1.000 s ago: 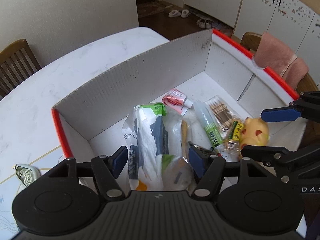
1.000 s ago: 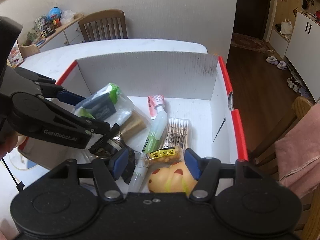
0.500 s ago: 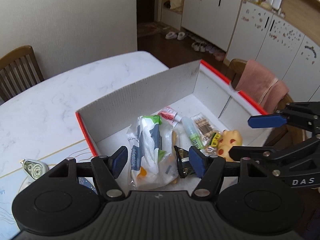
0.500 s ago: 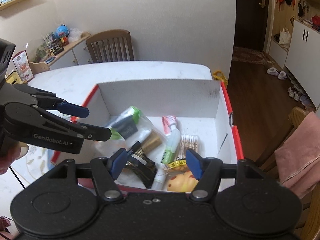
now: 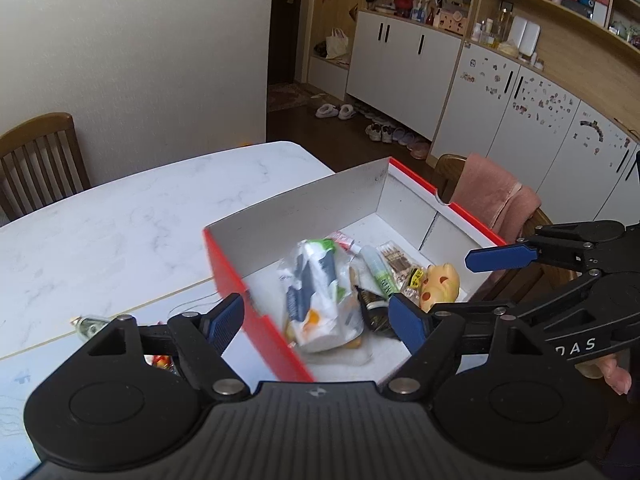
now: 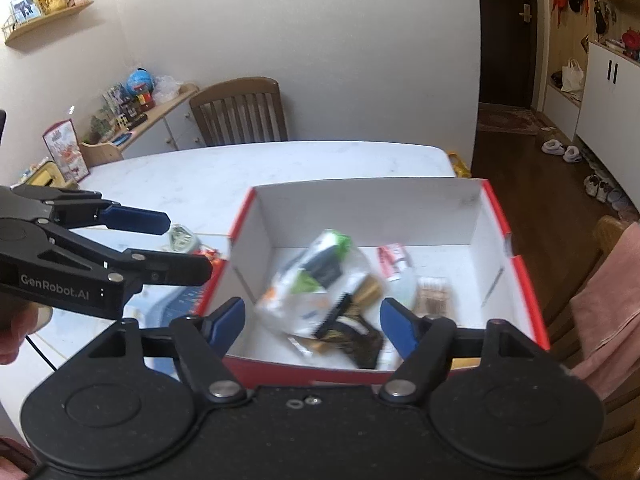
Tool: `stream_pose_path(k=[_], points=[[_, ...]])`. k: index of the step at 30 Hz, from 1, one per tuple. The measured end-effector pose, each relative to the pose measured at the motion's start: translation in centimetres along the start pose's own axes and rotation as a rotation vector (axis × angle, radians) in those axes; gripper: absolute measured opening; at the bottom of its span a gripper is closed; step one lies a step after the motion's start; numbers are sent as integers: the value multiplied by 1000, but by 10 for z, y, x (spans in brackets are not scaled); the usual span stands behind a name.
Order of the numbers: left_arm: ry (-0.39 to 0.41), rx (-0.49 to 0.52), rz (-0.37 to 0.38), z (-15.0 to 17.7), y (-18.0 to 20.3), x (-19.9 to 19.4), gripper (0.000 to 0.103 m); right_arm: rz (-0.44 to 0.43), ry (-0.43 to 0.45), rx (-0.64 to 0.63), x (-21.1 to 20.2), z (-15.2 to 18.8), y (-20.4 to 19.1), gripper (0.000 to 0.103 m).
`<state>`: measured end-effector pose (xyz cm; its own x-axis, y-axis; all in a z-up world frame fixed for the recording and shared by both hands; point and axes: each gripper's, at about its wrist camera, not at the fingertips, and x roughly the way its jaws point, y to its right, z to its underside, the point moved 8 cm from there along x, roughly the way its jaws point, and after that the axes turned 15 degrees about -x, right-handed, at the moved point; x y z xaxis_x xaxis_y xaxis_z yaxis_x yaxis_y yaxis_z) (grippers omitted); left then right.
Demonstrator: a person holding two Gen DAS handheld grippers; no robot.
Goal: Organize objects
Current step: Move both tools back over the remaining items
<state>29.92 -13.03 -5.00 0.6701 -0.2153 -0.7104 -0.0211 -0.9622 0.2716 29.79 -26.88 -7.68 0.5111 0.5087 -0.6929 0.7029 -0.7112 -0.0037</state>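
A red box with white inside walls stands on the table. It holds a plastic bag of packets, a black sachet, a green-labelled bottle, cotton swabs, a pink tube and a yellow toy. My left gripper hovers above the box's left near corner, its jaws opening with nothing gripped. My right gripper hangs above the near right side, jaws also opening and empty.
The white marble table stretches left of the box. A small silver object and a red wrapper lie beside the box's left wall. Wooden chairs stand around, one draped with a pink towel.
Both grippers have risen and drawn back from the box, so its contents look smaller and farther. The jaws of both have widened. The items in the box lie as before.
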Motion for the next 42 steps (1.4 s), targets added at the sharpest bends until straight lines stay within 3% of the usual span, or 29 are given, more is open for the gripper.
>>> stream_pose_path(k=[12,17,31,42], points=[[0,-32,52,15,-57,-34,87,19,6,52,5,-10,-57,77],[9,-71,58,20,-88,-42,101,28,14,71,13,-17,-81,77],[54,-66,-67,35,-196,-52,102,44,-48,14,58,-38,-140,77],[33,3,-105,46,-232,-15,102,42,-119,15,110,-58,-157,77]])
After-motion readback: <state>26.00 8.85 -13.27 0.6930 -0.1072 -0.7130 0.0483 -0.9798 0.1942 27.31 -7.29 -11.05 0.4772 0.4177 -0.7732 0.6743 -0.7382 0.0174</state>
